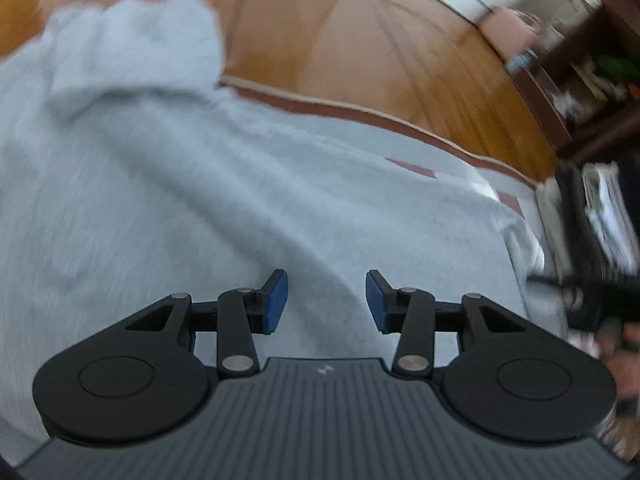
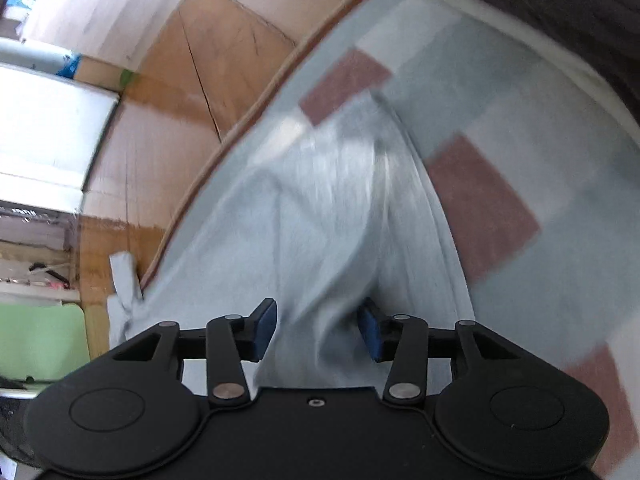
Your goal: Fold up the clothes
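Where the left tool (image 1: 327,300) hangs: low centre of its view, over the grey garment (image 1: 160,200), pointing steeply down at it.
Left tool state: spread; the blue pads (image 1: 276,300) stand apart with nothing between them.
Right tool (image 2: 316,330): low centre of its own view, also tilted down.
Right tool state: a raised ridge of the garment fills the gap between the pads and covers part of the right one; whether they pinch it I cannot tell.
Garment: fills the left and middle of the left view; in the right view it runs from the tool up to mid-frame, creased.
Cover (image 2: 480,200): checked grey and red-brown, under the garment, beige-edged.
Floor (image 1: 360,40): wood, beyond the cover's edge, upper part of both views.
Sharpness: both views blurred.
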